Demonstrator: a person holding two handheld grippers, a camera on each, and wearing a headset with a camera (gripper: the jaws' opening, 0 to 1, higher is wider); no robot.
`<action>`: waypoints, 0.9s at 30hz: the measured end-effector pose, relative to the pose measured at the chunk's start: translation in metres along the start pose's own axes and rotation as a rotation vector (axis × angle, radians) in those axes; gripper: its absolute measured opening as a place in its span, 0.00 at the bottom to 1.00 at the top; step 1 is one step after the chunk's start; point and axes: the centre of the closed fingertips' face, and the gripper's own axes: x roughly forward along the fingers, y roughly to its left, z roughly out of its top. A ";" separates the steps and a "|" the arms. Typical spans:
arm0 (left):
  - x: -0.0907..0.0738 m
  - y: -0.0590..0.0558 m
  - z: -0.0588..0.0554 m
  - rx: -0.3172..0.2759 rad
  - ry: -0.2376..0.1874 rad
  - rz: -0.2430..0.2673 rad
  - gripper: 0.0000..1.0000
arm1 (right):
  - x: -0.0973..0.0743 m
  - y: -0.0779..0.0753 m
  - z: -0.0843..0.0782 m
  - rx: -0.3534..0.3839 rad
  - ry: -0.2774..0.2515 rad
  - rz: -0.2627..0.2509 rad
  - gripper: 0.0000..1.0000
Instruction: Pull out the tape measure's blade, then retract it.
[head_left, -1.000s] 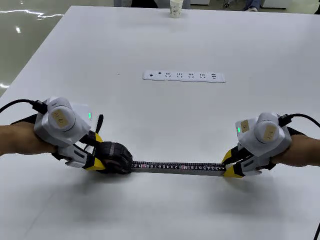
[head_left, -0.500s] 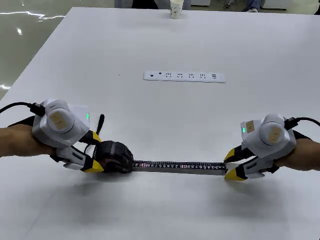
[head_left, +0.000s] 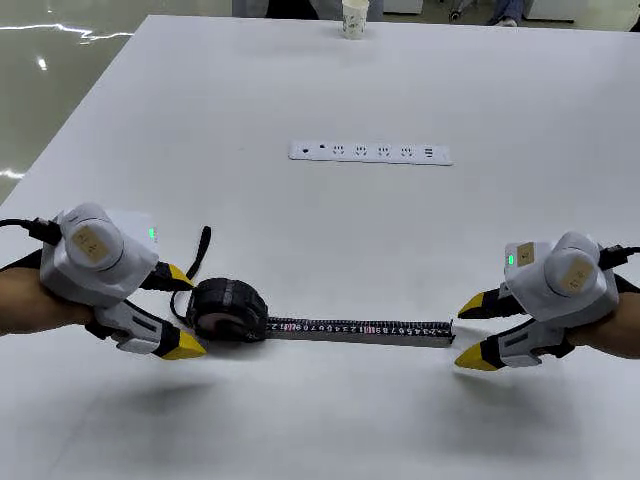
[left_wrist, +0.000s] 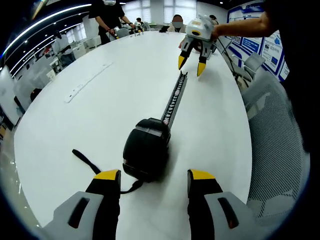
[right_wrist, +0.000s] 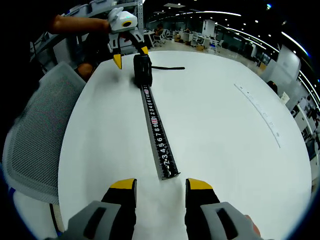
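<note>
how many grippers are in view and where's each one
2. The white, yellow-tipped left gripper is open beside the black tape measure case; the right gripper is open just off the tip of the extended blade. Neither touches the tape.

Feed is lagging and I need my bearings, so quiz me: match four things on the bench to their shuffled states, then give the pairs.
1 tape case
2 blade
3 power strip
4 right gripper

A open, holding nothing
B white, beyond the blade
C black, by the left gripper
D pulled out, lying flat

Pairs: 1-C, 2-D, 3-B, 4-A
</note>
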 end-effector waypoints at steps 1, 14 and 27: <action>-0.001 -0.001 0.000 -0.002 -0.004 0.003 0.50 | -0.001 0.000 0.000 0.006 -0.007 -0.007 0.37; -0.014 -0.013 0.003 -0.078 -0.076 0.059 0.58 | -0.014 0.015 0.005 0.082 -0.084 -0.071 0.44; -0.024 -0.027 -0.003 -0.188 -0.143 0.126 0.64 | -0.022 0.029 0.009 0.156 -0.154 -0.142 0.55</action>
